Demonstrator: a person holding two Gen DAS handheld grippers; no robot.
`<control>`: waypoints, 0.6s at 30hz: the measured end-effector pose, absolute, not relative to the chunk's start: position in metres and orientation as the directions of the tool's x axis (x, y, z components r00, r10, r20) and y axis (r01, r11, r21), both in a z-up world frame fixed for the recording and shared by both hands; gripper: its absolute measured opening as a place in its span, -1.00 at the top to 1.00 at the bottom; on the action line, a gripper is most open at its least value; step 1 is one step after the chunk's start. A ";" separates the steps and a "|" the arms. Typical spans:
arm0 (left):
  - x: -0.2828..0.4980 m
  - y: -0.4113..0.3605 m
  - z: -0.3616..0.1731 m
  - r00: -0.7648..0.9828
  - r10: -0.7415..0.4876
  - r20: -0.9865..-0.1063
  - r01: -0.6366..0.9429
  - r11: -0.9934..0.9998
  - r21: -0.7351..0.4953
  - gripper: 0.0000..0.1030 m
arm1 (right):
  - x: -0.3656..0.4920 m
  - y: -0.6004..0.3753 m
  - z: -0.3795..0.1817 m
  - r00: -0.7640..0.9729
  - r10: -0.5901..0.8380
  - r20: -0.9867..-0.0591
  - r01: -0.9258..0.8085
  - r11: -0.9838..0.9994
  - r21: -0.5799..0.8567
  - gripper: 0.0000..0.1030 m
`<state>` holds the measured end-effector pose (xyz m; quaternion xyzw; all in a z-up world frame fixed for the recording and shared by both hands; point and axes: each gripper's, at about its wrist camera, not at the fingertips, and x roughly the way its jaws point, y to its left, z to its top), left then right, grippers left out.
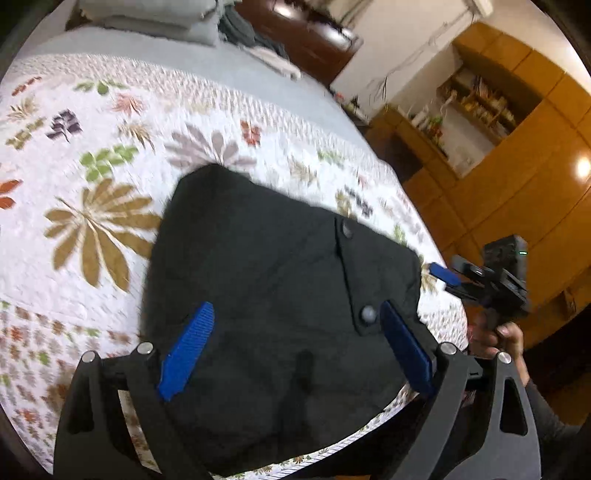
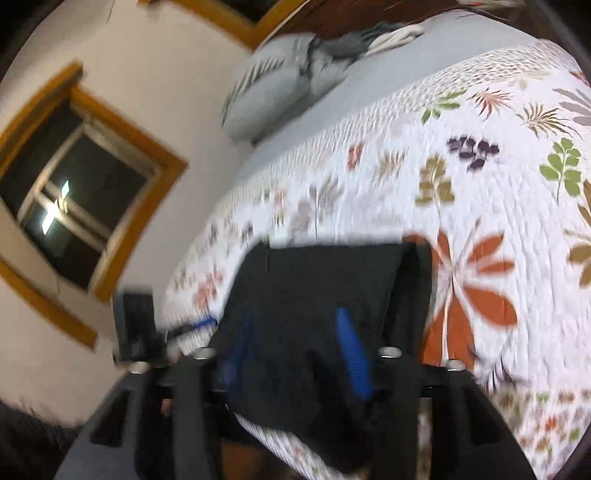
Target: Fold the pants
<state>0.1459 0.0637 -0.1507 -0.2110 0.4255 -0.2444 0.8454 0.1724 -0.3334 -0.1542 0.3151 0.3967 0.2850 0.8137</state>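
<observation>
The black pants [image 1: 266, 280] lie folded into a compact block near the bed's front edge, with a flap and two snaps showing. My left gripper [image 1: 297, 347] hovers over their near part, its blue fingers [image 1: 188, 350] spread wide with only flat cloth beneath them. My right gripper [image 1: 443, 275] sits just off the pants' right edge, with a hand [image 1: 511, 336] on its handle. The right wrist view is blurred. There the pants [image 2: 325, 280] lie ahead, and the right gripper [image 2: 295, 354] has its jaws partly apart, with no fold visibly pinched. The left gripper [image 2: 205, 323] shows at the pants' left side.
A white quilt [image 1: 110, 155] with leaf prints covers the bed. Pillows [image 1: 155, 22] and grey bedding lie at the head end. Wooden cupboards and shelves [image 1: 517, 177] stand past the bed's right side. A wall with a dark window [image 2: 74, 192] is at the other side.
</observation>
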 end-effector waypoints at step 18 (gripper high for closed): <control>0.224 0.137 -0.181 0.233 -0.785 -0.574 0.114 0.608 -0.786 -0.89 | 0.185 -0.394 -0.209 0.425 0.700 -0.574 0.094 0.596 0.797 -0.89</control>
